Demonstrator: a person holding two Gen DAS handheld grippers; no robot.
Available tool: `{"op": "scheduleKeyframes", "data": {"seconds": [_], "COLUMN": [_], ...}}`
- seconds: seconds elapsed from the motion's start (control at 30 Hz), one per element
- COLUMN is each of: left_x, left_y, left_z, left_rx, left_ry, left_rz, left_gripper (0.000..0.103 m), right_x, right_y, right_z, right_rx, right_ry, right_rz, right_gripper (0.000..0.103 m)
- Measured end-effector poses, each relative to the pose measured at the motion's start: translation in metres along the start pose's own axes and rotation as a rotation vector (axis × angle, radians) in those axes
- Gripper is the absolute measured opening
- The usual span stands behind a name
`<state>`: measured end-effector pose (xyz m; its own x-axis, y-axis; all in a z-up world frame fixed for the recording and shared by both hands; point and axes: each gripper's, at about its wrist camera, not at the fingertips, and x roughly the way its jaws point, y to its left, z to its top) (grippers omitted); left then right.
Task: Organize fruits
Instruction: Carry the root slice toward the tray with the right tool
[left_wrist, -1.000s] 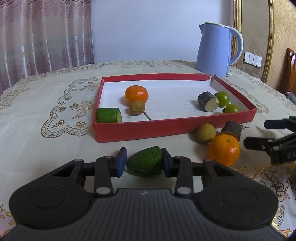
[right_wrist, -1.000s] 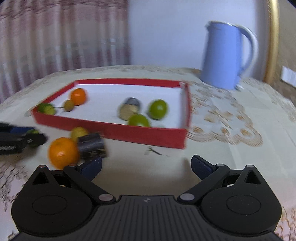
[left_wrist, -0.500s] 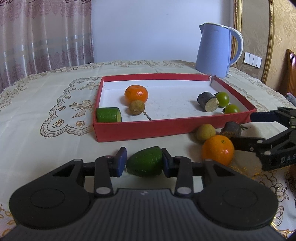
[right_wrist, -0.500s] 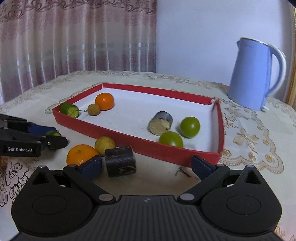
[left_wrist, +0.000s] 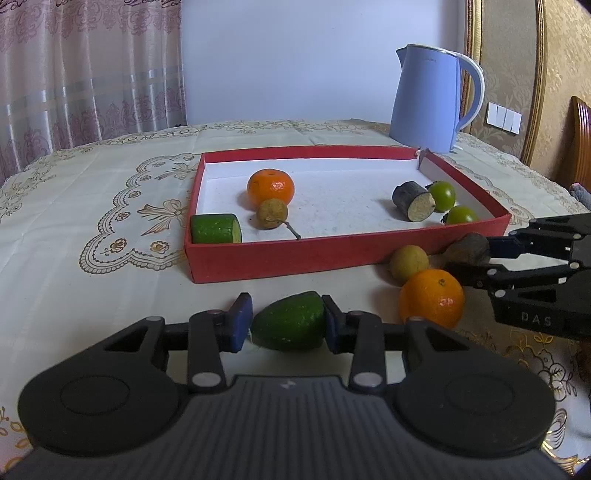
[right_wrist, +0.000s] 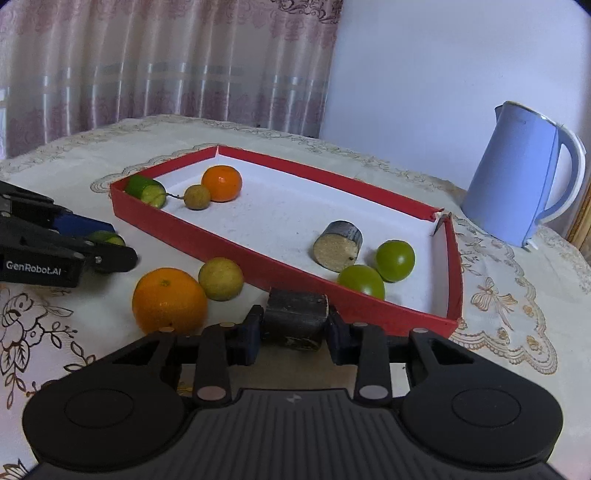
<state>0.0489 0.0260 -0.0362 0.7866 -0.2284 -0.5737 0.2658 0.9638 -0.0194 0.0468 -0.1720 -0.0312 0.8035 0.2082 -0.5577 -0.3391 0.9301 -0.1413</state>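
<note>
Two hand-held grippers point downward over a table draped in cream embroidered cloth (left_wrist: 74, 280). The left gripper (left_wrist: 288, 325) is clenched on a dark green cucumber end piece (left_wrist: 290, 326), its blue pads (left_wrist: 240, 323) pressing the tapered, glossy chunk from both sides just above the cloth. To its right, the right gripper (right_wrist: 295, 328) has its jaws closing on a short, dark sugarcane section (right_wrist: 295, 319), a rough-skinned cylinder that sits between the pads and touches both.

Just left of the right gripper's fingers lies a smooth, dimpled loose orange (right_wrist: 169, 300), touching a round, matte yellowish longan (right_wrist: 221, 278). Directly beyond both grippers stands a shallow red cardboard tray (left_wrist: 280, 254) with a white floor. Inside it, at the left gripper's end, rest a cut cucumber cylinder (left_wrist: 216, 229), a second orange (left_wrist: 270, 186) and a brown, stemmed longan (left_wrist: 272, 213). At the right gripper's end lie another sugarcane piece (right_wrist: 338, 243) with a pale, fibrous cut face and two shiny green round fruits (right_wrist: 395, 255). A pale blue plastic kettle (left_wrist: 428, 103) stands well beyond the tray.
</note>
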Motion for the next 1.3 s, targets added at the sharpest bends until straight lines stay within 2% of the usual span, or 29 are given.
{"op": "scheduleKeyframes", "data": {"seconds": [0.17, 0.47, 0.6, 0.93, 1.13, 1.3], "left_x": [0.000, 0.000, 0.001, 0.001, 0.001, 0.000], "left_y": [0.000, -0.001, -0.001, -0.001, -0.001, -0.002], "left_z": [0.000, 0.000, 0.000, 0.000, 0.000, 0.000], "left_rx": [0.000, 0.005, 0.007, 0.008, 0.007, 0.007], "left_ry": [0.000, 0.001, 0.001, 0.001, 0.001, 0.001], "left_rz": [0.000, 0.003, 0.006, 0.006, 0.005, 0.005], "left_gripper": [0.035, 0.035, 0.035, 0.035, 0.035, 0.035], "right_x": [0.000, -0.016, -0.019, -0.021, -0.041, -0.024], "right_y": [-0.002, -0.020, -0.026, -0.030, -0.028, -0.022], "right_z": [0.000, -0.011, -0.014, -0.014, 0.013, 0.041], "right_rx": [0.021, 0.130, 0.162, 0.179, 0.166, 0.117], "right_ry": [0.002, -0.005, -0.004, -0.010, -0.102, -0.118], "right_rz": [0.004, -0.070, -0.077, -0.090, -0.074, -0.075], "right_gripper": [0.034, 0.034, 0.034, 0.034, 0.034, 0.034]}}
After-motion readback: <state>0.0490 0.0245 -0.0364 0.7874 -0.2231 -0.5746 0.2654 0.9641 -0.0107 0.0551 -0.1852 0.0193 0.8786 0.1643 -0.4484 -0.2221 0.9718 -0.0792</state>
